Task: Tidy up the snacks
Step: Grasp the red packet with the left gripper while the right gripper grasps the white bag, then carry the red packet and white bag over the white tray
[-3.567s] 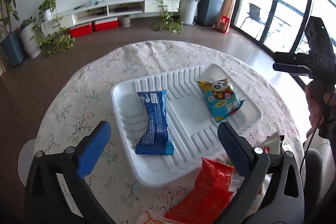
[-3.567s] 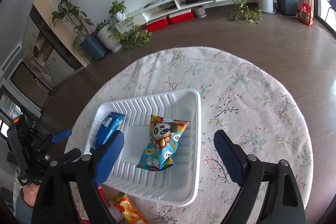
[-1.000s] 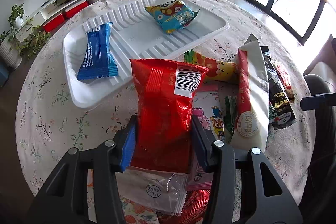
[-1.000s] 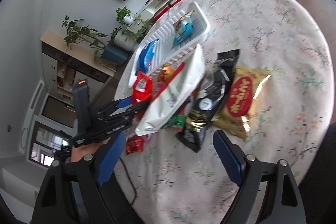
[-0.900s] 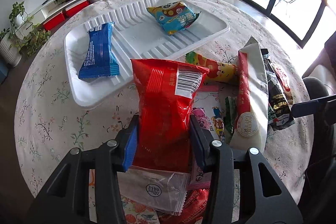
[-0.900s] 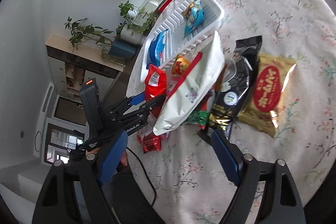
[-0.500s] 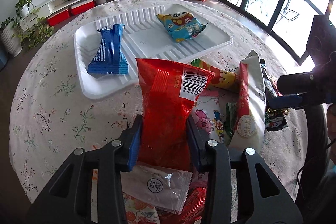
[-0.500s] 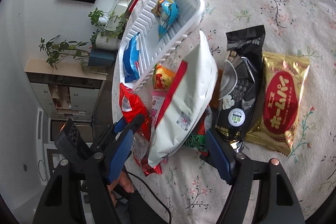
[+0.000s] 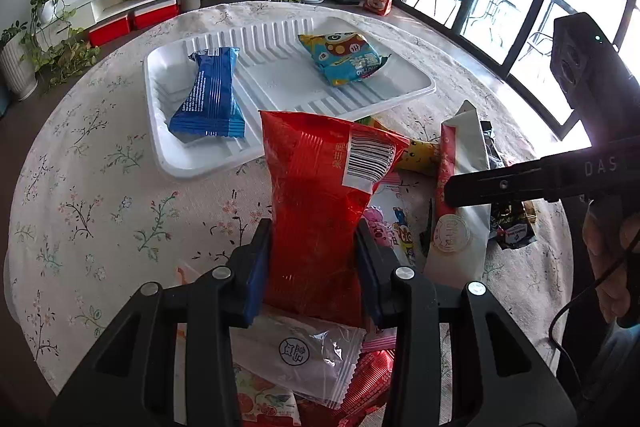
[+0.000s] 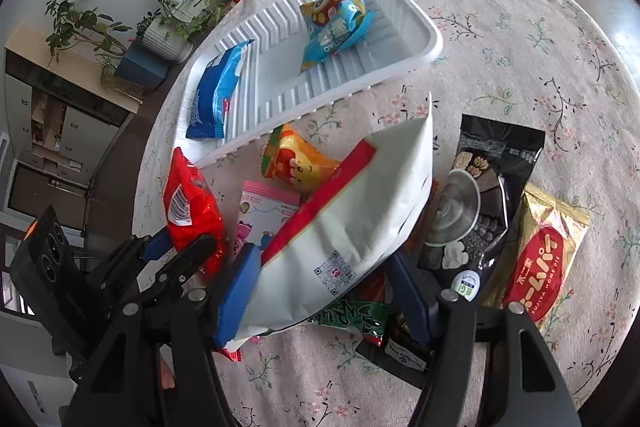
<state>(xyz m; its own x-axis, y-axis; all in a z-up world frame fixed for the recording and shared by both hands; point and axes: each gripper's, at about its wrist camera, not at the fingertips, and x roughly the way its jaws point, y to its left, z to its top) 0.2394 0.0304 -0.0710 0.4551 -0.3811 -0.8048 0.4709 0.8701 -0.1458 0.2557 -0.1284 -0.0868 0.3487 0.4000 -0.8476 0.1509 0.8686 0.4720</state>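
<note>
While holding the red packet (image 9: 320, 179) upright in the left gripper (image 9: 314, 251), clamped by its lower half with jaws just tightened onto it, lift clear of the loose wrappers beneath before swinging away. Carry forward and leftward over the flowered tablecloth (image 9: 100, 187) to the white tray (image 9: 280, 75), lying just beyond the packet. Aim for the bare ribbed middle, between the blue packet (image 9: 210, 95) at the tray's left end and the panda packet (image 9: 348, 59) at its right end. Lower right down to the ribs, tip flat, then let go. Avoid dropping from height or squeezing harder, for fear of crushing the contents. Clear the near rim rather than nudging the tray along the cloth. Further right, treat the right gripper (image 10: 320, 291) as not yet sure of its load. Jaws just now closing round the white bag (image 10: 360, 211), one pad against its edge, the other half hidden behind it, so impossible to tell whether firmly pinched. Finish the squeeze low on the bag before raising it; tall and floppy, likely to fold over. Keep off the yellow packet (image 10: 296, 159) in front, and off the black packet (image 10: 492, 195) and gold packet (image 10: 540, 255) lying flat at the far right. Stagger the two deliveries to avoid a clash of grippers above the tray.
</note>
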